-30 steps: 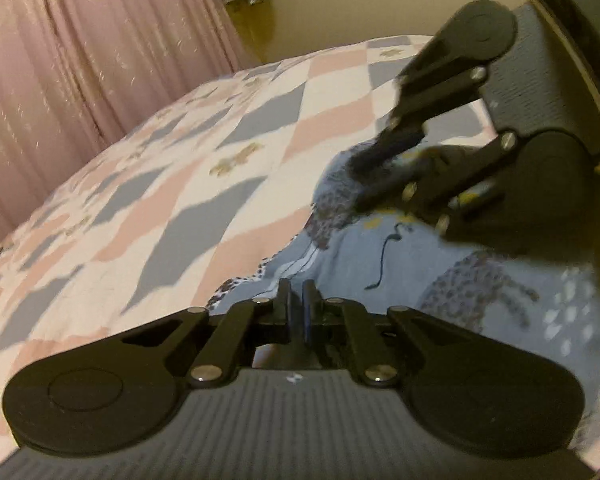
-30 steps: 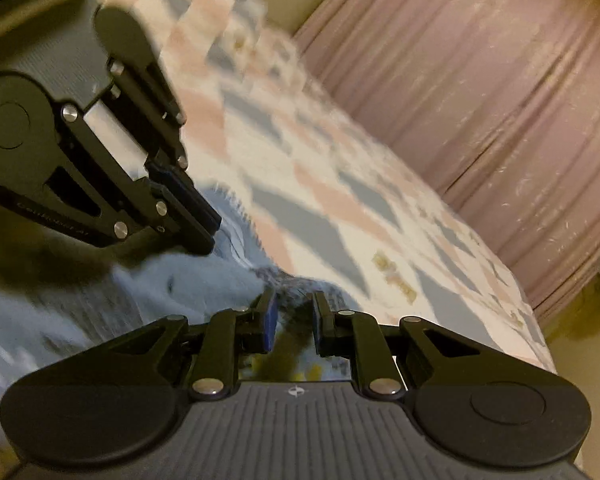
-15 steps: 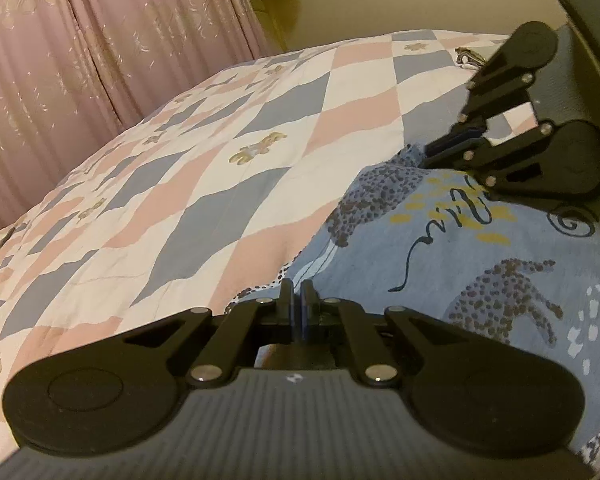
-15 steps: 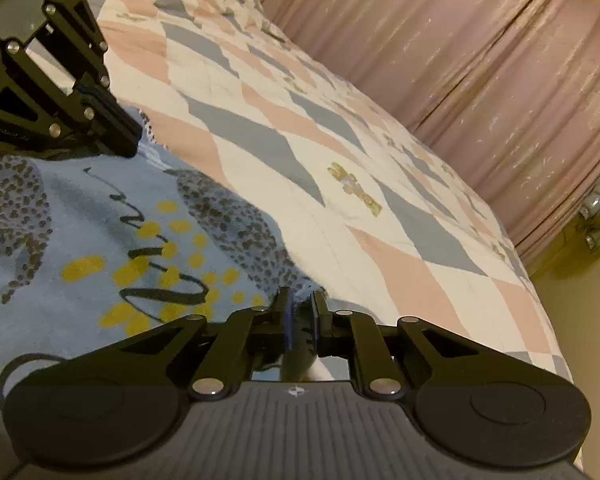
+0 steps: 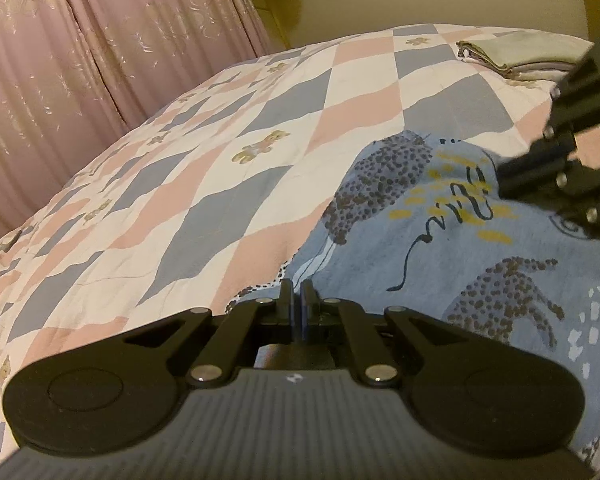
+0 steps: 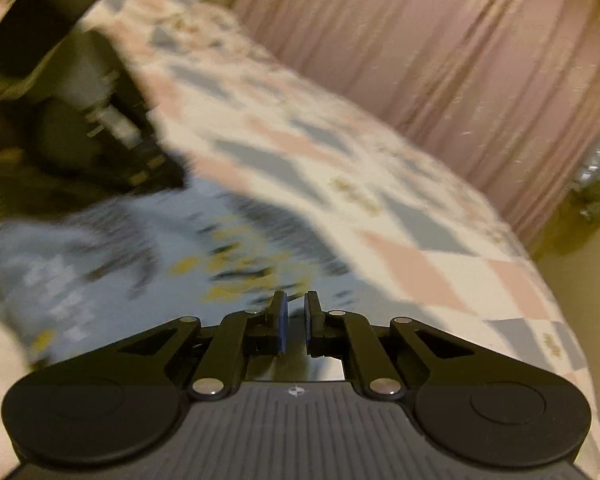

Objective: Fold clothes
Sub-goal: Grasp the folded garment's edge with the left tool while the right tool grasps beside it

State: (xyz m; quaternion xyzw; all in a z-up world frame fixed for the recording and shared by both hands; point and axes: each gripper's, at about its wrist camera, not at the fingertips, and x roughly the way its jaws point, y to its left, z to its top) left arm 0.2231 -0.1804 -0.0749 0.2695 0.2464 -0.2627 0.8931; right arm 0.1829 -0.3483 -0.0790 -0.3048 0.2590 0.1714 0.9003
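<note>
Right now my left gripper (image 5: 297, 300) sits low over the quilt (image 5: 220, 184), pointing along the bed toward the curtain (image 5: 80, 60), its jaws pressed nearly together with only a sliver between the pads; the edge of the blue printed garment (image 5: 440, 240) lies right at the fingertips, though I cannot tell for sure that cloth is pinched between them. That garment lies spread on the quilt ahead and to my right. My right gripper (image 5: 508, 188) shows in the left view as a dark linkage coming in from the right edge, its tip over the garment's far part near the yellow spots. From the right wrist view, the right gripper (image 6: 294, 312) shows a narrow gap between its blue pads (image 6: 283, 320) with nothing visibly in it, and it is angled down over the garment (image 6: 120, 248). That view is badly blurred. A folded grey pile (image 5: 516, 54) rests at the quilt's far end.
</note>
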